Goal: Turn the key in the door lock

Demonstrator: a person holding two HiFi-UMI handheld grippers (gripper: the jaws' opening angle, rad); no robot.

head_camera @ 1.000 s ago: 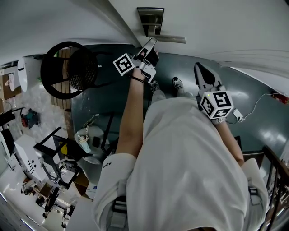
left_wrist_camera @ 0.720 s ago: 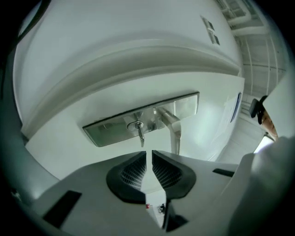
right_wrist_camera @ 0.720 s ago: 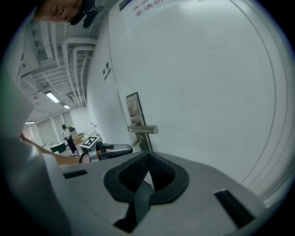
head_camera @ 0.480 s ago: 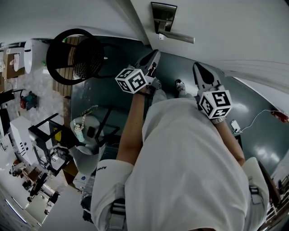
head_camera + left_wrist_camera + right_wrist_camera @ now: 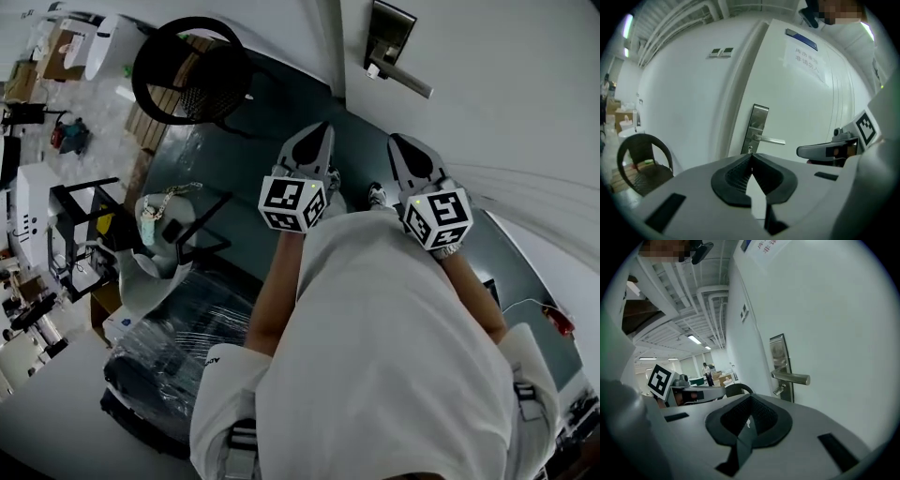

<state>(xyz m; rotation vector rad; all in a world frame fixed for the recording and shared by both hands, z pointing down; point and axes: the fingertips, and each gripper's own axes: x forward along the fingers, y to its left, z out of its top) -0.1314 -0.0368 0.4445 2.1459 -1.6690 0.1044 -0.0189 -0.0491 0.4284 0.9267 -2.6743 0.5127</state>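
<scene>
The steel lock plate with its lever handle is on the white door at the top of the head view. A key sticks out of the lock under the handle, and it also shows as the key in the right gripper view. My left gripper is shut and empty, held back from the door and pointing at the lock plate. Beside it, my right gripper is also shut with nothing in it, short of the handle.
A black round chair stands left of the door on the dark floor. Stands, boxes and a wrapped bundle crowd the left side. The white wall runs left of the door frame.
My left gripper has come away from the lock, drawn back towards the person and rolled. The right gripper shifted slightly. The head view has swung, and the lock now sits further from both grippers.
</scene>
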